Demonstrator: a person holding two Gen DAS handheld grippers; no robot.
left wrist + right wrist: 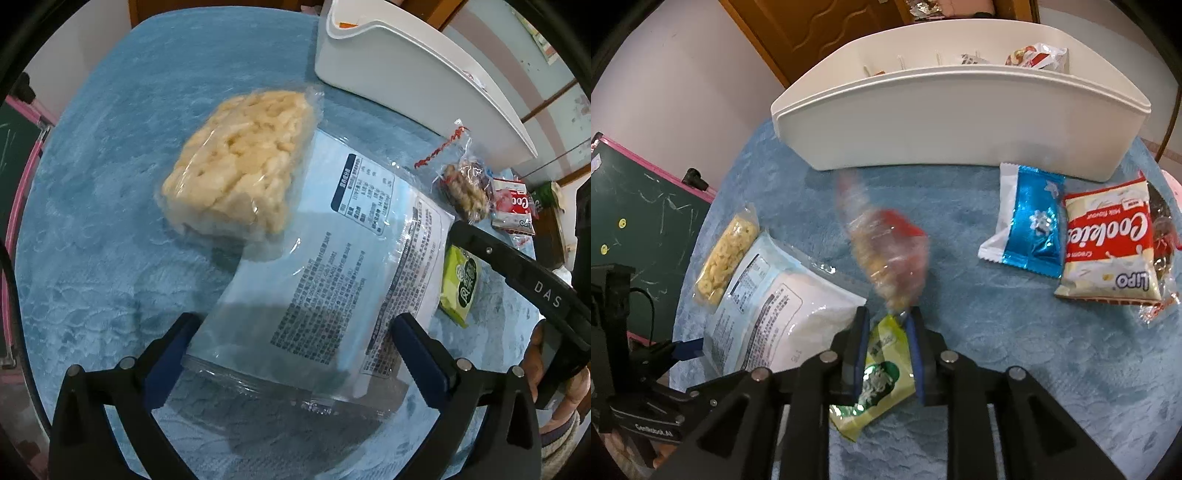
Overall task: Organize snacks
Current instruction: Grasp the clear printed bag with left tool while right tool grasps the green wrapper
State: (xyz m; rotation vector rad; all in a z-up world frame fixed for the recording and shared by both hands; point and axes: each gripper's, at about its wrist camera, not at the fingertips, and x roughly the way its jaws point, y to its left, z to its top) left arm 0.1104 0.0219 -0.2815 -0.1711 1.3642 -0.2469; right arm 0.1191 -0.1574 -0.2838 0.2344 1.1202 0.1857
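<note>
A large clear bag with a white printed label [332, 258] lies on the blue cloth between the open fingers of my left gripper [295, 328]; it also shows in the right wrist view [775, 306]. A clear pack of yellow puffed snack [240, 162] rests on its far end. My right gripper [886, 317] is shut on the corner of a clear bag of mixed nuts [890, 254], which is blurred and lifted. A green snack packet [879, 380] lies under the right gripper. The white bin [945, 125] stands at the back with packets inside.
A blue foil packet [1030, 225] and a red-and-white Cookies pack [1108, 243] lie right of the nuts, in front of the bin. A green chalkboard [642, 218] stands off the table's left edge. A wooden door [820, 26] is behind.
</note>
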